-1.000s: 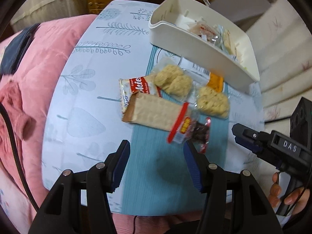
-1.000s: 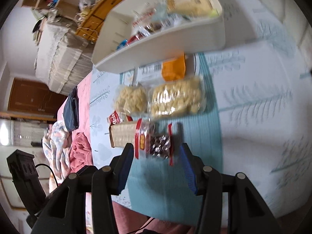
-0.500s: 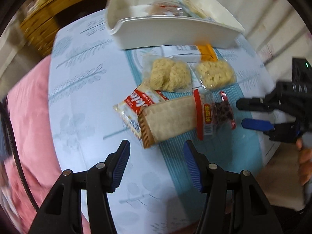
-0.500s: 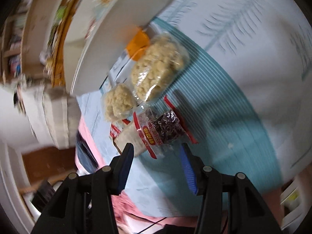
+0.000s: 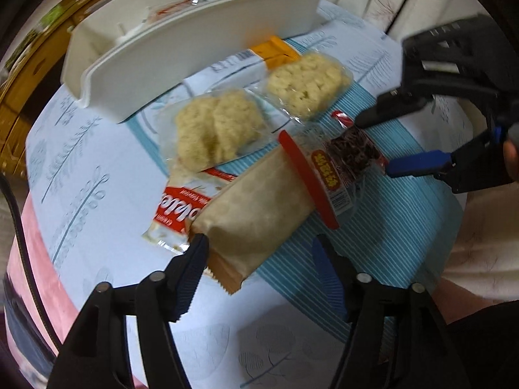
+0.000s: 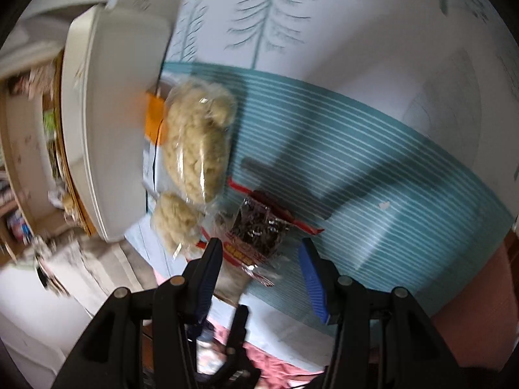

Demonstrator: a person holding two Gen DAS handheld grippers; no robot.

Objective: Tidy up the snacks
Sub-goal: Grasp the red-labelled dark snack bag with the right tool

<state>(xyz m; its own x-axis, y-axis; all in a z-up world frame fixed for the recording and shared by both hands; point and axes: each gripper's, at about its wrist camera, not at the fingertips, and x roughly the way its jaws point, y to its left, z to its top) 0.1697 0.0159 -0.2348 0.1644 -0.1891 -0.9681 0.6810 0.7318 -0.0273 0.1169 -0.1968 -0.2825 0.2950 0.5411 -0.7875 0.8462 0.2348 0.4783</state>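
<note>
Two parted grippers, left [image 5: 259,256] having just widened around the brown packet's [image 5: 256,204] near end, right [image 6: 259,259] unclenched over the dark snack packet [image 6: 259,227].

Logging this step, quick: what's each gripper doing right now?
Left gripper: open, jaws just widened around the brown packet, not gripping.
Right gripper: open at the dark snack pack, holding nothing.

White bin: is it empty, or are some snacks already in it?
Not empty. The left wrist view shows wrapped packets inside the white bin, among them one with red print. How full it is cannot be told.
</note>
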